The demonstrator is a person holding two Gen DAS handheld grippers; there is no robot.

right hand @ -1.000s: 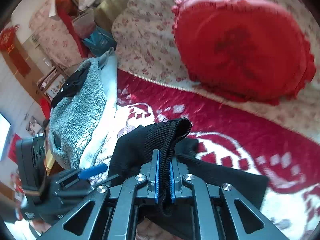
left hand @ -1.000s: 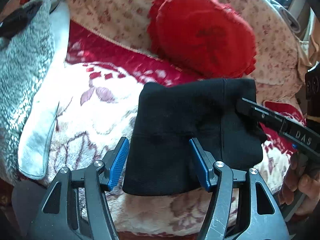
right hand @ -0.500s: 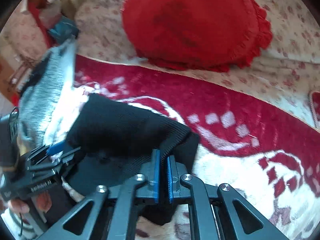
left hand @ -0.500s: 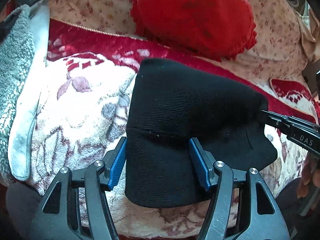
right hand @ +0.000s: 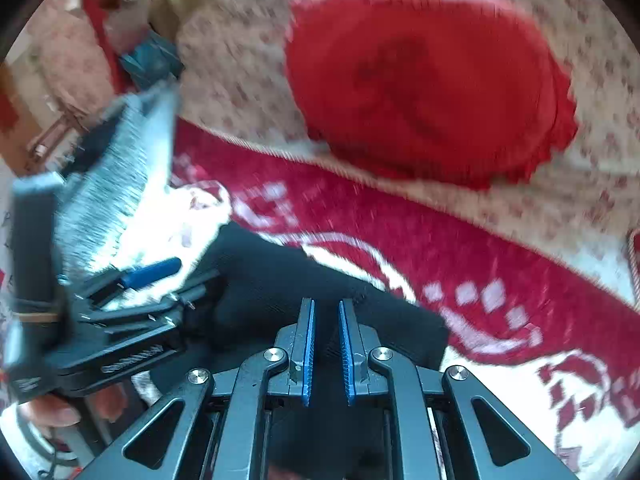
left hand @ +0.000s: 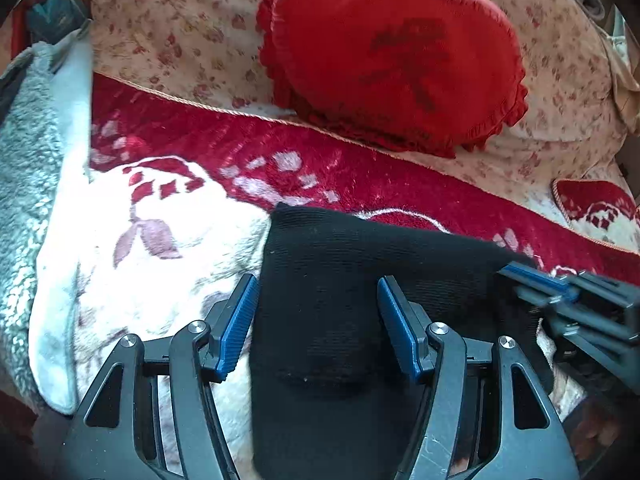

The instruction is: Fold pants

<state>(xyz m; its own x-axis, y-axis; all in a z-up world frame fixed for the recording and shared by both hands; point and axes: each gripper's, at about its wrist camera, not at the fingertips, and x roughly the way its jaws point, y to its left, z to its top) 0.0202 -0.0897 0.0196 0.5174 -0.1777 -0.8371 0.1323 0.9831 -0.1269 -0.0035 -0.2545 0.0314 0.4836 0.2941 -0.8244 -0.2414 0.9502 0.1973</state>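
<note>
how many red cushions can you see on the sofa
1. The red cushion with a frilled edge leans against the floral sofa back, behind the black pants. More may lie outside the frame.

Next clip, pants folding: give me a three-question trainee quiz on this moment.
1. True or false: the round red frilled cushion lies on the folded black knit pants.
2. Whose jaws stand wider, left gripper or right gripper?
3. What grey thing lies at the far left in the left wrist view?
Key: 1 false, they lie apart. 2 left; the right's jaws have just been opening, black cloth in the gap, unpinched. 3 a fluffy grey fleece blanket.
</note>
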